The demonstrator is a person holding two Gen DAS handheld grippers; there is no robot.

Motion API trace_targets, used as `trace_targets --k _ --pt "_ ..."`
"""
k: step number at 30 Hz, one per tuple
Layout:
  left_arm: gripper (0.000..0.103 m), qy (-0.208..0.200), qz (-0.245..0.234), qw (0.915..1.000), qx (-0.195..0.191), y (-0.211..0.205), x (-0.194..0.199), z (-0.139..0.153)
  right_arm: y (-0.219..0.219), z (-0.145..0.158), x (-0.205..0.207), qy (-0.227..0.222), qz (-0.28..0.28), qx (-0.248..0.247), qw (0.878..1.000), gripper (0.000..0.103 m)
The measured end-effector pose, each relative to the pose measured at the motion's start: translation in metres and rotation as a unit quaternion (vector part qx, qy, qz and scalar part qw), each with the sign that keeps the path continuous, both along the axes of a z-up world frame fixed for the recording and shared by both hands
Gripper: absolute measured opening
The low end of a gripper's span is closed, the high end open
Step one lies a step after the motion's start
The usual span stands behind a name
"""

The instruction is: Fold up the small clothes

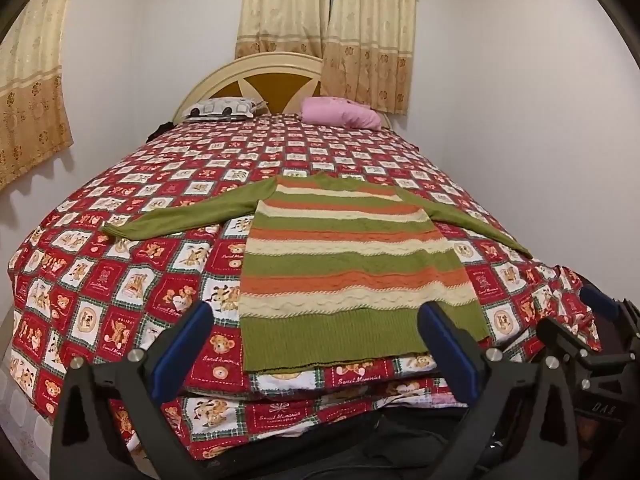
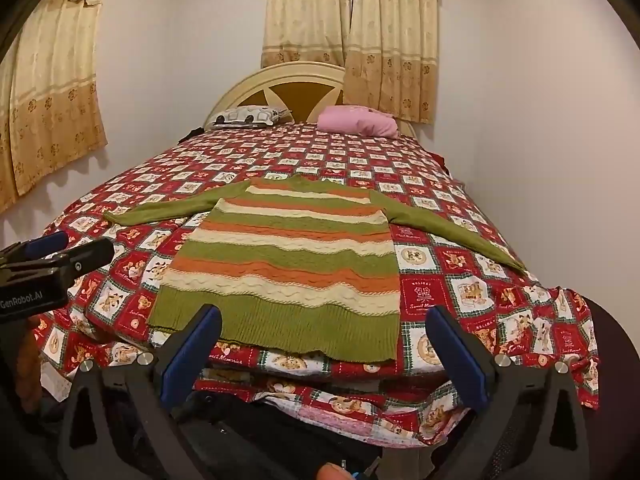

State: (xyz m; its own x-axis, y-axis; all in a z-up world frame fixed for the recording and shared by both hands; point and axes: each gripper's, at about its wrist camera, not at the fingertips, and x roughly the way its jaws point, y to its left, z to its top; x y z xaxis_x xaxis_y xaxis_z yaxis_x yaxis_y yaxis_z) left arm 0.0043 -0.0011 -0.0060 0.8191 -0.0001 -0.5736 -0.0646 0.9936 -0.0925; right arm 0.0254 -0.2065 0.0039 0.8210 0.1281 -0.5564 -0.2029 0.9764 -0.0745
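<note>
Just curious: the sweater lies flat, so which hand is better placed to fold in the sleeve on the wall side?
Probably the right gripper: open, near the sweater's hem on that sleeve's side.

1 sweater, 2 sleeves spread out. 1 bed with 1 patterned cover. 2 pillows at the headboard: 1 grey-white, 1 pink. 2 curtained windows: 1 curtain on the left wall, 1 pair of curtains behind the headboard. 2 grippers: left, right, each with 2 fingers, blue pads, jaws wide apart, nothing between. 1 dark item at the bed's far left edge, can't identify.
</note>
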Motion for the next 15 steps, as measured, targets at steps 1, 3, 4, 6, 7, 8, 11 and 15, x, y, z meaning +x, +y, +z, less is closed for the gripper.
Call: trace_targets --k 1,3,4,6,7,8,11,15 --pt "0.103 0.001 0.000 1.0000 0.001 -0.0012 0.0007 -0.0006 -0.0045 -0.0008 0.0005 0.002 -0.001 0.005 1.000 0.102" --pt "0.103 0.002 0.000 1.0000 0.002 -0.0011 0.0012 -0.0011 -0.0065 -0.0020 0.0022 0.004 -0.003 0.006 1.000 0.102" --pt "0.103 0.002 0.000 1.0000 0.003 -0.0011 0.0016 -0.0015 -0.0069 -0.0027 0.0028 0.004 -0.004 0.005 1.000 0.102" --pt "0.103 0.002 0.001 1.0000 0.002 0.0006 0.0001 -0.0016 -0.0071 -0.0039 0.0037 0.007 -0.003 0.005 1.000 0.102" --pt "0.103 0.004 0.001 1.0000 0.002 0.0011 0.0005 -0.0023 -0.0069 -0.0042 0.0040 0.007 -0.003 0.004 1.000 0.102" --pt "0.103 0.005 0.000 1.0000 0.001 0.0016 0.0006 -0.0034 -0.0070 -0.0049 0.0043 0.007 -0.003 0.003 1.000 0.102" --pt "0.103 0.007 0.002 1.0000 0.003 0.0022 0.0010 -0.0056 -0.0089 -0.0085 0.0070 0.013 -0.004 0.004 1.000 0.102" --pt "0.103 0.008 0.004 0.9999 0.006 0.0021 0.0012 -0.0069 -0.0116 -0.0087 0.0101 0.017 -0.007 0.007 1.000 0.102"
